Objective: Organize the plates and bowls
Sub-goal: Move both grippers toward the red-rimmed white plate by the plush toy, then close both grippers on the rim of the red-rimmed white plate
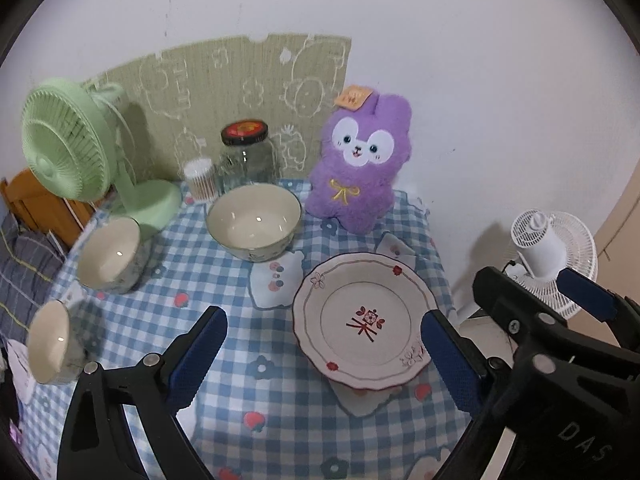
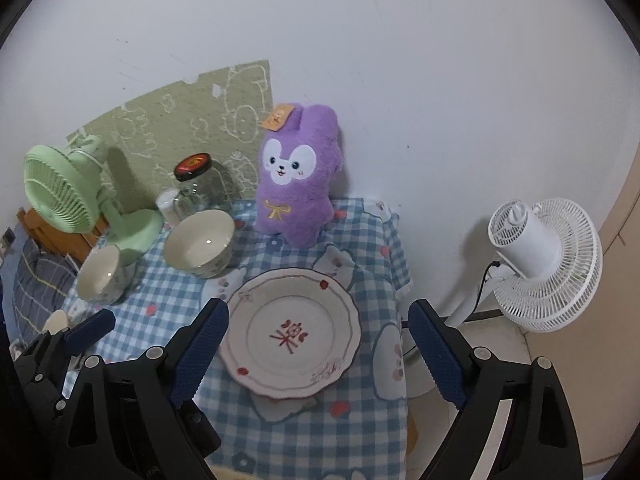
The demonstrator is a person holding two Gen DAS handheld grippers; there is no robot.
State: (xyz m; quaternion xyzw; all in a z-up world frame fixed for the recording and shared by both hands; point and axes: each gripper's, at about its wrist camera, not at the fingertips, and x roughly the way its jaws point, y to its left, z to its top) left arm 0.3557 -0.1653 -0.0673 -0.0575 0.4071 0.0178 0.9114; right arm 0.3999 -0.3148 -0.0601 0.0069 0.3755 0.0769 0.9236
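A small surface (image 2: 352, 432) covered in a blue-and-white checked cloth holds the dishes to be organised. A round white plate (image 2: 290, 332) with a red motif in its middle lies flat near the front right part of the cloth. Being round, it has no long axis, so any stretch of rim would serve for a grip.

The right tool (image 2: 318, 356) hangs above the near edge of the surface, angled downward, its blue-padded jaws spread wide with nothing between them. In the right wrist view the plate sits straight ahead, framed between the two jaws, its left rim just beside the left pad. The tool does not appear to touch it.

The left tool (image 1: 324, 356) is also spread wide and empty. In its own view the plate lies ahead but off to the right, close to its right-hand pad, so the right tool looks better lined up with the plate.

Three bowls stand further left: a large bowl (image 1: 254, 220) behind the plate, a medium bowl (image 1: 110, 254) to its left, and a small bowl (image 1: 50, 340) near the left edge. These lie nearer the left tool.

At the back stand a purple plush toy (image 2: 294, 184), a glass jar (image 2: 200, 188) and a green fan (image 2: 68, 192).
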